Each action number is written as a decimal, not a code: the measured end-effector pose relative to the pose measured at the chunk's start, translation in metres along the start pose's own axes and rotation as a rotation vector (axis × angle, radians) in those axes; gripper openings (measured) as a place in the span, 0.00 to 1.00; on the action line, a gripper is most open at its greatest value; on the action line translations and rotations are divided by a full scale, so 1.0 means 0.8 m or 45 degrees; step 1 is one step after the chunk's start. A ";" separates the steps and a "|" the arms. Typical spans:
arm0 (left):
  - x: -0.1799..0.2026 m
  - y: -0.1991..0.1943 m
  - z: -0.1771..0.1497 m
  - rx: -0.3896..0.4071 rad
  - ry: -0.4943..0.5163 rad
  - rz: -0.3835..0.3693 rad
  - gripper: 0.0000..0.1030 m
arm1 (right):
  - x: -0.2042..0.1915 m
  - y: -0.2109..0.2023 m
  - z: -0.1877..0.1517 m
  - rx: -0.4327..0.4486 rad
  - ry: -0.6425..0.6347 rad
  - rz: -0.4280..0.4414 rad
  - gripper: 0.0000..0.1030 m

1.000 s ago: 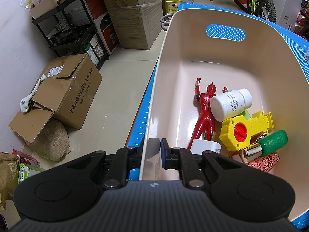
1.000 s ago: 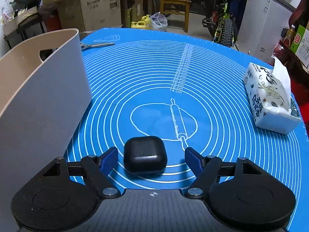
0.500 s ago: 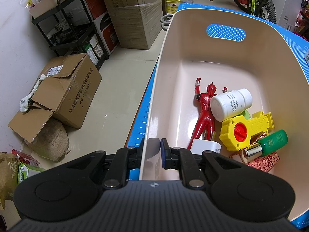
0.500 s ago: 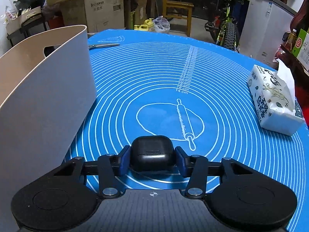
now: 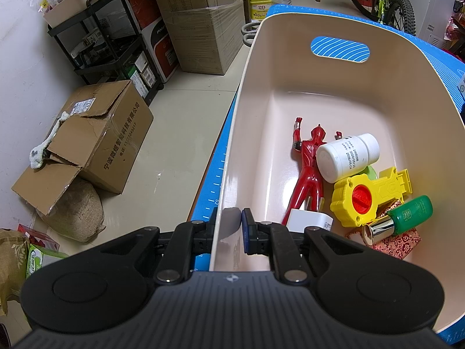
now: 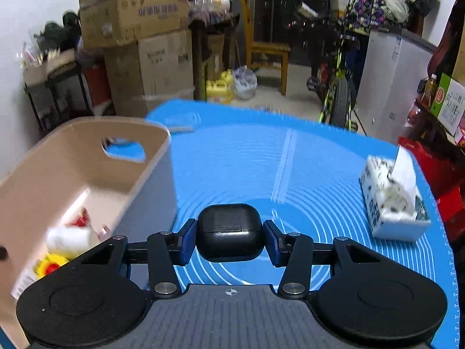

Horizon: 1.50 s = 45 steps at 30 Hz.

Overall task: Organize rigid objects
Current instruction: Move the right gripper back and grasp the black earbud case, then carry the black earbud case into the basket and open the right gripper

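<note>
The right gripper (image 6: 229, 240) has its jaws clamped on the small glossy black earbud case (image 6: 229, 232), held clear above the blue silicone mat (image 6: 305, 174) covering the surface, beside the beige plastic bin (image 6: 87, 151). The left gripper (image 5: 231, 229) has its jaws clenched on the bin's near wall (image 5: 229, 247), steadying it. Judged: the case is light, rigid and smooth, so slippery; the grip across its flat sides suits. Squeezing near the lid seam risks popping it open.
</note>
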<state>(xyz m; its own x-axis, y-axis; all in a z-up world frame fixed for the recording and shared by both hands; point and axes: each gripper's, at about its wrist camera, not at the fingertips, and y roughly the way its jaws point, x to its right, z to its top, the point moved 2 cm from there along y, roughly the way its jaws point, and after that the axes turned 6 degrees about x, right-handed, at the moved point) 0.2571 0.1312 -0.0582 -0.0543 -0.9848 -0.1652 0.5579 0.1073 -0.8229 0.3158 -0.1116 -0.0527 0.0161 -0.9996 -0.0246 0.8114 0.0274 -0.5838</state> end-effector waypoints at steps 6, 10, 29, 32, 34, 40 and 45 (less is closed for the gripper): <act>0.000 0.000 0.000 0.000 0.001 0.000 0.16 | -0.014 -0.028 0.026 0.120 0.011 0.027 0.52; 0.000 0.000 0.000 0.000 0.001 0.000 0.16 | -0.030 -0.047 0.040 0.197 -0.004 0.051 0.52; 0.000 0.000 0.000 0.000 0.001 0.000 0.16 | -0.120 -0.063 0.064 0.228 -0.063 0.196 0.52; -0.001 0.000 0.000 0.000 0.001 0.001 0.16 | -0.132 -0.057 0.060 0.191 -0.062 0.206 0.52; -0.001 0.000 0.000 0.000 0.001 0.000 0.16 | -0.140 -0.053 0.057 0.163 -0.070 0.211 0.52; 0.000 0.000 0.000 0.000 0.002 0.000 0.16 | -0.166 -0.032 0.037 0.030 -0.130 0.224 0.52; 0.000 0.000 0.000 0.000 0.001 0.000 0.16 | -0.179 -0.017 0.019 -0.091 -0.187 0.235 0.52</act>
<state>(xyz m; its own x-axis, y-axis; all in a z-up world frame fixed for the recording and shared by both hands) 0.2571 0.1315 -0.0581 -0.0549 -0.9846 -0.1658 0.5577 0.1075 -0.8230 0.3115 0.0310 -0.0288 0.2495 -0.9681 -0.0212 0.7436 0.2056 -0.6363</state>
